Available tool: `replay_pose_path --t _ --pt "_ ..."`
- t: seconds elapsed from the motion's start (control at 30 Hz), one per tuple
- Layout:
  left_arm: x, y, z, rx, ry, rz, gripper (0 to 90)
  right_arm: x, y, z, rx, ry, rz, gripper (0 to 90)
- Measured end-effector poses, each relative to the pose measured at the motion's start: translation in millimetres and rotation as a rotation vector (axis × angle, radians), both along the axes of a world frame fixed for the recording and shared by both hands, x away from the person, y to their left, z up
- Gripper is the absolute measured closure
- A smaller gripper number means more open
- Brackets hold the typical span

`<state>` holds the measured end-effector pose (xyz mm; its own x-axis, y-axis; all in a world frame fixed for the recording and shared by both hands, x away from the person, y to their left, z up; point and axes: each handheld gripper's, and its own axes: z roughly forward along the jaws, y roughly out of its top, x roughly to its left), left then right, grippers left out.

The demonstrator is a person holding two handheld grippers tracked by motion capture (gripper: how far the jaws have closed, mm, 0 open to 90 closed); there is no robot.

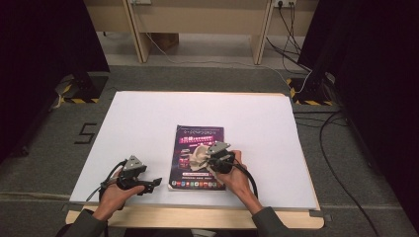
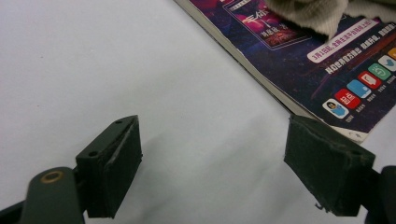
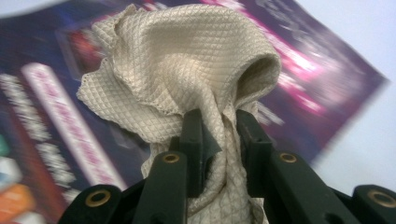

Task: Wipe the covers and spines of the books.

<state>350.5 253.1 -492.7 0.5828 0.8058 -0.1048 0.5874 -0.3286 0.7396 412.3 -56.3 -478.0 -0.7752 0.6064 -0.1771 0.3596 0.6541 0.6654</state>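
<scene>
A dark purple magazine point(image 1: 197, 158) lies flat on the white sheet point(image 1: 148, 118) near the table's front. My right gripper point(image 3: 219, 128) is shut on a bunched beige cloth point(image 3: 187, 70), which rests on the magazine's cover point(image 3: 327, 74). From above, that cloth point(image 1: 199, 157) sits over the cover's middle with the right gripper point(image 1: 213, 159) just to its right. My left gripper point(image 2: 212, 161) stands open over bare white sheet, nothing between its pads, and the magazine's corner point(image 2: 345, 100) lies just beyond its right jaw. In the high view the left gripper point(image 1: 152, 182) is left of the magazine.
The white sheet covers most of a wooden table point(image 1: 197, 217). Grey carpet surrounds it, with cables point(image 1: 331, 163) on the floor at the right and stand feet with yellow-black tape point(image 1: 79, 91) at the back corners. A wooden desk point(image 1: 197, 24) stands beyond.
</scene>
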Motion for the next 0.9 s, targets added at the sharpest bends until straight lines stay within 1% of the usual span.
replay_pose_path --t 0.13,0.2,0.23,0.33,0.43,0.5,0.53,0.6,0.63,0.7,0.73,0.77,0.83,0.87,0.9 --pt "1.3 3.3 0.7 -0.001 -0.001 0.010 18.5 -11.3 23.5 -0.5 -0.001 0.001 0.066 75.4" --pt "2.1 5.7 1.4 -0.006 -0.004 0.024 18.5 -18.2 34.5 -0.9 0.010 0.012 0.099 75.3" --pt "2.4 7.1 1.9 -0.006 -0.004 0.029 18.5 -22.0 39.3 -0.9 0.007 0.011 0.118 75.3" --pt "3.6 10.4 2.4 -0.006 -0.005 0.044 18.5 -32.6 51.1 -1.2 0.010 0.014 0.172 75.3" --pt "4.2 12.2 2.7 -0.003 -0.004 0.052 18.5 -40.0 58.1 -1.4 0.010 0.014 0.201 75.3" --pt "4.2 12.7 2.8 -0.002 -0.004 0.054 18.5 -41.6 58.9 -1.3 -0.001 0.004 0.208 75.4" --pt "4.2 12.6 2.5 -0.002 -0.009 0.056 18.5 -41.0 58.4 -1.6 0.007 0.009 0.208 75.3" --pt "4.2 12.9 2.5 0.004 -0.009 0.055 18.5 -39.5 55.4 -0.8 -0.005 0.005 0.201 75.3" --pt "4.3 13.0 2.4 0.005 -0.007 0.056 18.5 -37.9 52.8 -0.7 -0.016 -0.006 0.193 75.3" --pt "4.2 13.6 2.8 0.007 -0.005 0.059 18.5 -33.7 44.6 -0.3 -0.022 -0.010 0.170 75.3" --pt "4.3 13.9 2.9 0.005 -0.006 0.059 18.5 -31.2 39.5 0.2 -0.033 -0.015 0.151 75.3" --pt "4.4 14.2 3.0 0.005 -0.008 0.060 18.5 -28.2 34.4 0.2 -0.034 -0.016 0.133 75.3" --pt "5.1 14.7 2.7 0.006 -0.008 0.062 18.5 -24.2 25.6 0.0 -0.008 0.007 0.103 75.4" --pt "5.3 15.1 2.9 0.009 -0.007 0.065 18.5 -23.0 23.5 -0.3 0.004 0.011 0.100 75.3" --pt "5.5 15.4 3.0 0.010 -0.006 0.067 18.5 -23.5 23.8 -0.4 0.005 0.012 0.096 75.3"
